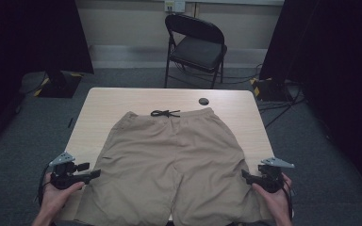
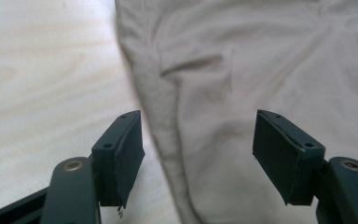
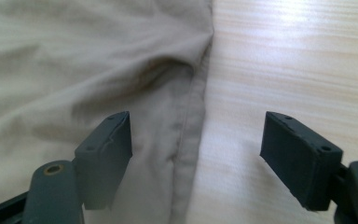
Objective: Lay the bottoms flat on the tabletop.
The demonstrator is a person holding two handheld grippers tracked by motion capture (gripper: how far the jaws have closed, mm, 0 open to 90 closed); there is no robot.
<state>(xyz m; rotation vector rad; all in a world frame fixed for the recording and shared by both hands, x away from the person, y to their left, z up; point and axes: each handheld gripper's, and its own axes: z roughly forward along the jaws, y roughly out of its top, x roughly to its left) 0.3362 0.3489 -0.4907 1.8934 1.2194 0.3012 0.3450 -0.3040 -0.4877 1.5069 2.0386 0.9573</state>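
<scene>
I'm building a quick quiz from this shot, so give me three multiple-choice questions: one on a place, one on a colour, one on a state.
1. Where does the black drawstring lie?
A. at the shorts' far edge
B. by the left gripper
C. on the chair

2. What colour are the shorts?
A. blue
B. tan
C. red

3. How are the right gripper's fingers?
A. clamped on cloth
B. apart, holding nothing
C. gripping the table's edge

Answers:
1 A: it sits at the waistband, towards the chair.
2 B: the cloth is tan in every view.
3 B: the side seam lies unpinched between them.
</scene>
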